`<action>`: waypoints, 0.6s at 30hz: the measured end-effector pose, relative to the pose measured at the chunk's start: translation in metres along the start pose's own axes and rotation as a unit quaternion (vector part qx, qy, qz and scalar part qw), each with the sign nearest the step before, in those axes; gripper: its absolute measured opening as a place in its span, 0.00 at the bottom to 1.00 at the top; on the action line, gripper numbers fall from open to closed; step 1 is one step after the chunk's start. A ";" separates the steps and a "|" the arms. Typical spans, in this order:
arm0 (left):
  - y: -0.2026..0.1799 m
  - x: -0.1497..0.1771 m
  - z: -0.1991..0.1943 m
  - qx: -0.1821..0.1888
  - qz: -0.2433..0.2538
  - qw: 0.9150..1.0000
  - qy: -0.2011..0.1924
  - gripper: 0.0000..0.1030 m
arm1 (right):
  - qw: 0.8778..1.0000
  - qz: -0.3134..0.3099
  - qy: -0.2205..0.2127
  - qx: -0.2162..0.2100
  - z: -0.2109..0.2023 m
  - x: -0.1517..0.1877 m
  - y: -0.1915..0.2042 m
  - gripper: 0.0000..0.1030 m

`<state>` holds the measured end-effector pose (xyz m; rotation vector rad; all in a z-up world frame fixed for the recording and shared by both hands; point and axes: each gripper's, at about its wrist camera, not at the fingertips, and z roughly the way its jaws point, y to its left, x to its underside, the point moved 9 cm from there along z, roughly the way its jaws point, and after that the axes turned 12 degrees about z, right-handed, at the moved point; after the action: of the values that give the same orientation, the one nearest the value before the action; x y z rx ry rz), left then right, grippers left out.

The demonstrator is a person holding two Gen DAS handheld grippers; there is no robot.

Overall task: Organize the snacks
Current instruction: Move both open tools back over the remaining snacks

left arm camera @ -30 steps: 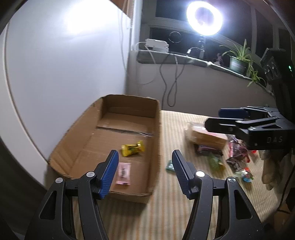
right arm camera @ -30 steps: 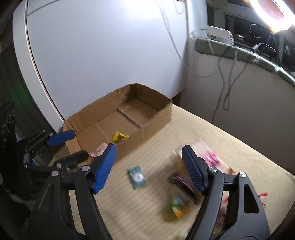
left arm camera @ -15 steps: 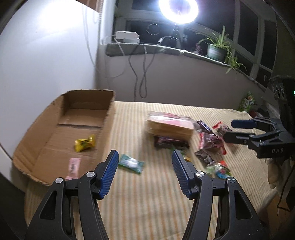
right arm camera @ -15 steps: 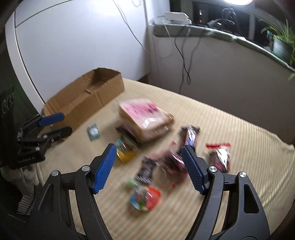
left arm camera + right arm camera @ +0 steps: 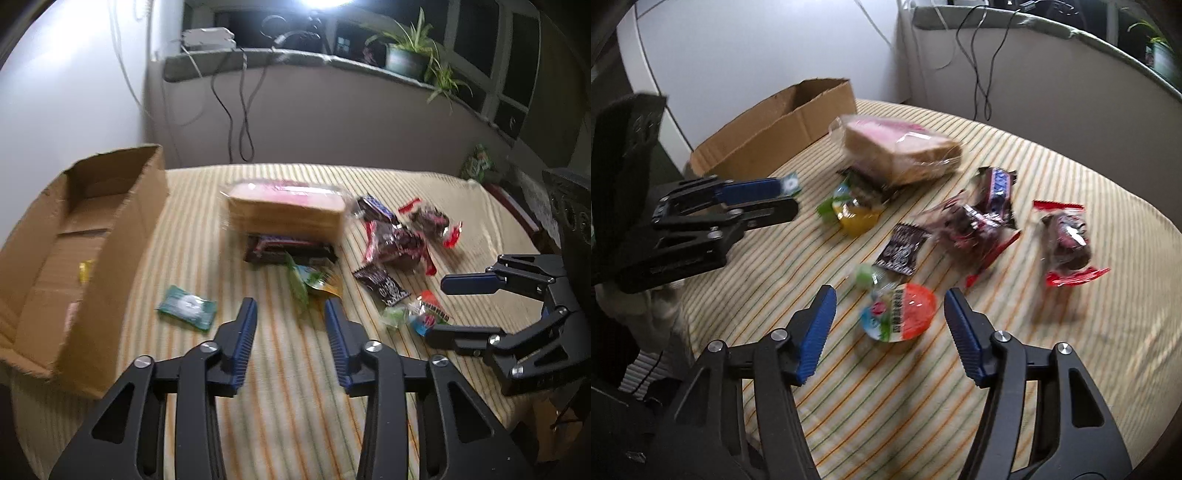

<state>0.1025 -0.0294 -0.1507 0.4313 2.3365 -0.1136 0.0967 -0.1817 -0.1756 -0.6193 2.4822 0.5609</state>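
The left tool (image 5: 290,314) hangs over the striped surface (image 5: 280,413) with its blue-padded jaws closing and nothing between them; only bare cloth shows in the gap. From this tool's tip, a small green packet (image 5: 186,306) lies at about 9 o'clock, apart from the pads, and a green and yellow jelly cup (image 5: 310,282) sits just beyond the tip at roughly 1 o'clock. Further along at 12 o'clock is a wrapped loaf of sliced bread (image 5: 286,210) resting on a dark bar wrapper (image 5: 288,251). The open cardboard box (image 5: 122,236) stands at 10 o'clock on the surface's left edge, with a yellow sweet (image 5: 85,269) and a pink one, both blurred, on its floor.

The right tool (image 5: 890,325) also has its jaws closing, and they stand either side of a round red, white and blue jelly cup (image 5: 899,314) without the pads pressing on it. From that cup, a small dark sachet (image 5: 901,249) lies at 12 o'clock, a heap of dark wrappers with red ends (image 5: 975,225) at 1 o'clock, and a separate red-ended cake packet (image 5: 1067,240) at 2 o'clock. The bread is far off at 12 o'clock, the box at 11 o'clock.
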 end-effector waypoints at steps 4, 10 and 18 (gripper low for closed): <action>-0.006 -0.001 0.013 0.008 0.008 1.000 0.013 0.33 | 1.000 -0.005 0.005 0.000 0.006 0.006 0.002 0.57; -0.017 -0.010 0.016 0.042 0.011 0.999 0.013 0.33 | 1.000 0.003 0.005 -0.007 0.007 0.004 -0.002 0.57; -0.020 -0.020 0.028 0.017 0.029 0.999 0.020 0.46 | 1.000 0.007 0.008 -0.012 0.012 0.002 -0.006 0.57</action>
<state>0.1276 -0.0594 -0.1579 0.5230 2.3624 -0.1172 0.1028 -0.1810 -0.1870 -0.6179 2.4991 0.5953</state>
